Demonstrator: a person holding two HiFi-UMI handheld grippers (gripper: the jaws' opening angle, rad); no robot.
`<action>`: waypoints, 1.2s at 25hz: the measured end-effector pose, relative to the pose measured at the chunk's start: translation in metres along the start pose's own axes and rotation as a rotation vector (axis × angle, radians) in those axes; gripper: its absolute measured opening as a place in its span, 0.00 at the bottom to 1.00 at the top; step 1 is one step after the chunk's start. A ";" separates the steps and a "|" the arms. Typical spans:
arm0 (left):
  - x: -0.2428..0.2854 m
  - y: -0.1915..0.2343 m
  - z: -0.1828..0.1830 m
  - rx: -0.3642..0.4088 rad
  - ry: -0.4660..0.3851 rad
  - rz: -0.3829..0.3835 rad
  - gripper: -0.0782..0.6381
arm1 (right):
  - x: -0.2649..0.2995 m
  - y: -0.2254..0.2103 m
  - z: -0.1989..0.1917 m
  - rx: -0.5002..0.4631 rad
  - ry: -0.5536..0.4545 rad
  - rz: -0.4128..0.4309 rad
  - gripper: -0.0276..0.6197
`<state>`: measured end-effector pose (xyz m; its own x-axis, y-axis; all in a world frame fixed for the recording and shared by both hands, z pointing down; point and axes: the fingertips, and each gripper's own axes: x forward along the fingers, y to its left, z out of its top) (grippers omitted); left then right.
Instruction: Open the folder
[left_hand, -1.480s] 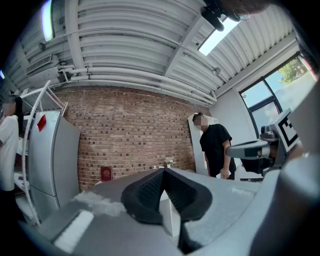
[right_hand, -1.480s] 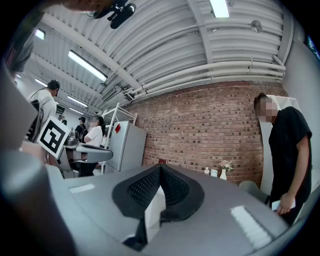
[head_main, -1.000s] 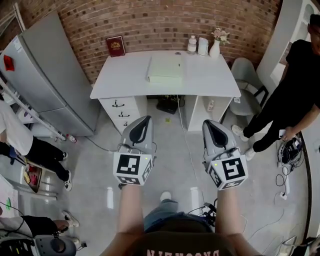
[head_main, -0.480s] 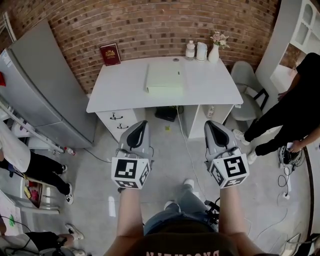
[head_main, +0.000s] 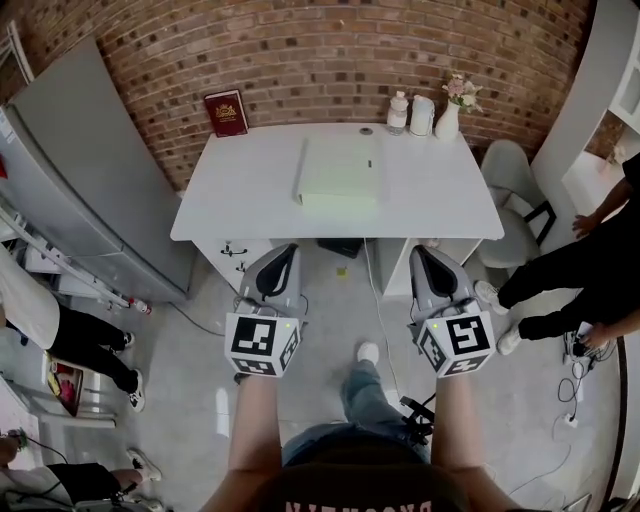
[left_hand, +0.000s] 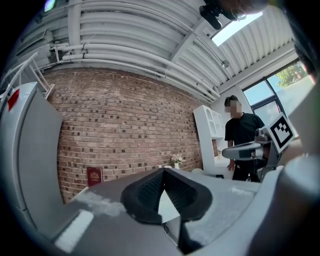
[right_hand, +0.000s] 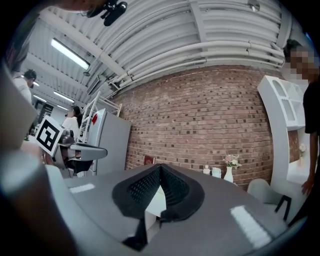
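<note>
**A:** Left gripper (head_main: 283, 258) first: pressed together, pinching nothing, held level, short of the front edge of the tabletop (head_main: 240, 190).

**B:** And the folder (head_main: 340, 170)?

**A:** Flat and closed, about midway between the left and right edges of the tabletop, well apart from both grippers.

**B:** Handling?

**A:** Probably light and thin, with a stiffish, smooth cover, so likely slippery under the pads. Not fragile, though easy to crease. Likely to skate across the tabletop if lifted from one side only.

**B:** Where to take hold?

**A:** Best guess: the free edge of the top cover, opposite the spine. Spine side impossible to tell from here. Small dark mark near the right edge, perhaps a clasp, too small to say. Sensible to pin one side down and lift the cover with the other tool.

**B:** Right gripper (head_main: 428, 255)?

**A:** Closed tip to tip as well, empty, level, also short of the front edge. Needs spreading before any pinch. Vase (head_main: 447, 120) off at the back right corner, clear of the work.
</note>
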<state>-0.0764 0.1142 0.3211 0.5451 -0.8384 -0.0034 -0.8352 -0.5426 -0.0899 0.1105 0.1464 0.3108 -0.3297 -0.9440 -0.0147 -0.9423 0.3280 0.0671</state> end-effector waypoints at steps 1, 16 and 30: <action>0.013 0.003 -0.003 0.003 0.006 0.002 0.10 | 0.011 -0.007 -0.002 0.002 0.002 0.005 0.04; 0.209 0.038 -0.032 0.021 0.094 0.003 0.18 | 0.176 -0.126 -0.037 0.025 0.057 0.076 0.04; 0.289 0.040 -0.089 0.093 0.262 -0.057 0.28 | 0.246 -0.175 -0.093 0.113 0.158 0.096 0.04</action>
<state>0.0415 -0.1545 0.4053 0.5436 -0.7978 0.2609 -0.7865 -0.5927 -0.1737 0.1996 -0.1460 0.3880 -0.4129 -0.8994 0.1434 -0.9107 0.4098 -0.0520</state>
